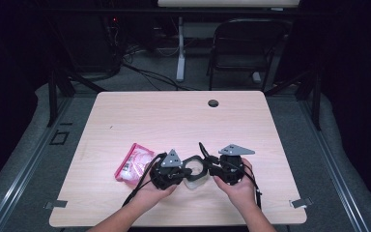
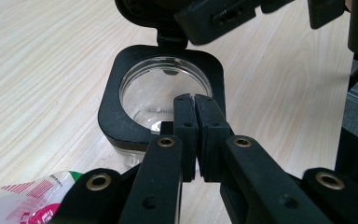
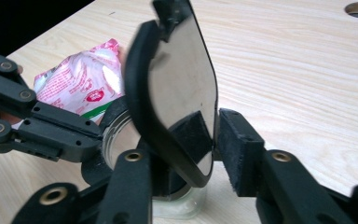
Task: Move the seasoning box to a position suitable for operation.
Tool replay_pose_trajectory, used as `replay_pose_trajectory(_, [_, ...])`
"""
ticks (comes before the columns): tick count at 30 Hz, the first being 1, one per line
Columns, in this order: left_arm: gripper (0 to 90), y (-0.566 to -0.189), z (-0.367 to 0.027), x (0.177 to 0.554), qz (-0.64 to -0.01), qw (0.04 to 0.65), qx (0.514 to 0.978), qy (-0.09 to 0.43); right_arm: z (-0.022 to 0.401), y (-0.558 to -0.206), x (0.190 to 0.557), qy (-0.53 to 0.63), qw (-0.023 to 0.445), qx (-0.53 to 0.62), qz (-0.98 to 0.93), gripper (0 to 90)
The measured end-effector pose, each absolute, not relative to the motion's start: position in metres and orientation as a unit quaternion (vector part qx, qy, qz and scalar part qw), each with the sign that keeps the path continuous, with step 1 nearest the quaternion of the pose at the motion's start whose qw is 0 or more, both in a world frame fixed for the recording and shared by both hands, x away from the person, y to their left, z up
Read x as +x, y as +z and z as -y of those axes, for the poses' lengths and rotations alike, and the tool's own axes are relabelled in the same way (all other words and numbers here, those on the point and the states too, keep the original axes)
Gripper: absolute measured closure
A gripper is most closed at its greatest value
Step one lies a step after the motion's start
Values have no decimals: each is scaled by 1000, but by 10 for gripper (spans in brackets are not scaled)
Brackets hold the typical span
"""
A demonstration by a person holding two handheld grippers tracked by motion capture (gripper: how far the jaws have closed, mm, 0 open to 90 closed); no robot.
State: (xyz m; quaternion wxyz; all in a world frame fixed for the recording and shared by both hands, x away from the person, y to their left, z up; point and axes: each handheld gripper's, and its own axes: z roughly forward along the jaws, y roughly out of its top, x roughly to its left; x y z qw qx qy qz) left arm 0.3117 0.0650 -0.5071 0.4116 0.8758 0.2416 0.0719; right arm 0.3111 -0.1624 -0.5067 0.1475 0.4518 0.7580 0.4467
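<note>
We see a clear jar [image 1: 194, 175] with a black square collar standing on the wooden table [image 1: 174, 116], near the front edge and between the two hands. The left gripper [image 2: 195, 100] comes in from the jar's left, its jaws pressed together on the near rim of the collar [image 2: 121, 126], so it has the jar in its grip. The jar's hinged black lid [image 3: 177, 93] stands raised and tilted. The right gripper [image 3: 214, 135] reaches in from the right with its jaws about half open, one on each side of the lid's edge; the right pad looks just against that edge, but we cannot tell whether both pads press on it. A pink and white packet [image 1: 134, 163] lies just left of the left gripper.
</note>
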Motion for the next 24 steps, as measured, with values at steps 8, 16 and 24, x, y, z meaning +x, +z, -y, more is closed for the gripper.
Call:
replay_pose_trajectory(8, [880, -508, -64, 311, -238, 415, 876, 66, 176, -508, 315, 460, 140, 482, -732, 792])
replay_pose_trajectory(16, [861, -507, -62, 308, -237, 415, 876, 67, 178, -507, 317, 459, 131, 478, -738, 848])
replay_pose_trajectory(24, [772, -502, -72, 315, -264, 423, 862, 92, 180, -508, 317, 465, 120, 471, -740, 848])
